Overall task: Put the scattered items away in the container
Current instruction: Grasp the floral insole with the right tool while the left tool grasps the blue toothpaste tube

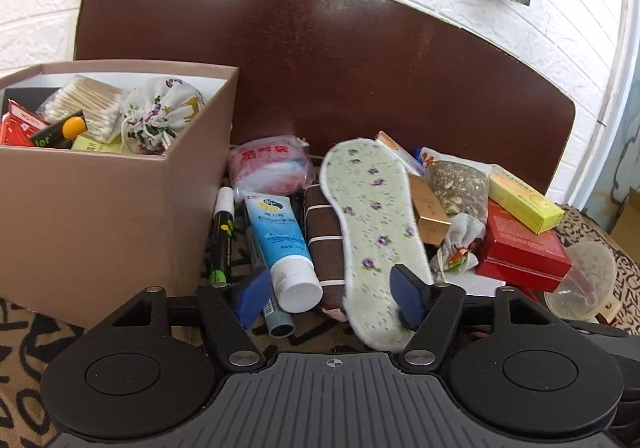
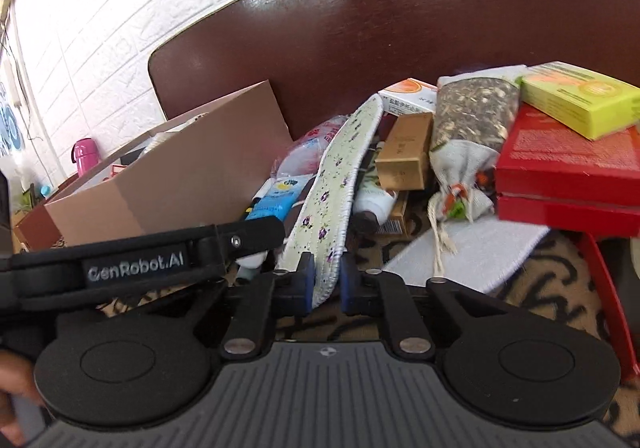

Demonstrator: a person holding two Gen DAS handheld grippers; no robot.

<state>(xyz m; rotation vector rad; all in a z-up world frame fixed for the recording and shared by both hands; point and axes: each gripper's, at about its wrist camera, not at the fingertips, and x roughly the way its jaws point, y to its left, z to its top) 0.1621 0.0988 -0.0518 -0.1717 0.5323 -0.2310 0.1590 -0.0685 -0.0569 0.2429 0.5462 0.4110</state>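
A tan box (image 1: 100,208) at the left holds cotton swabs, a floral pouch and packets; it also shows in the right wrist view (image 2: 192,184). A floral insole (image 1: 372,232) lies among scattered items. My right gripper (image 2: 325,282) is shut on the insole's heel end (image 2: 332,192), which stands on edge between its pads. My left gripper (image 1: 332,298) is open, its blue pads either side of a blue-and-white tube (image 1: 284,244) and a brown striped cloth (image 1: 322,248), touching nothing. The left gripper's arm (image 2: 160,260) crosses the right wrist view.
Scattered around: a pink bag (image 1: 272,164), black marker (image 1: 222,236), gold box (image 1: 430,214), seed bag (image 1: 460,184), small drawstring pouch (image 1: 460,244), yellow-green box (image 1: 524,198), red boxes (image 1: 524,248), clear cup (image 1: 580,284). A brown chair back (image 1: 320,48) stands behind.
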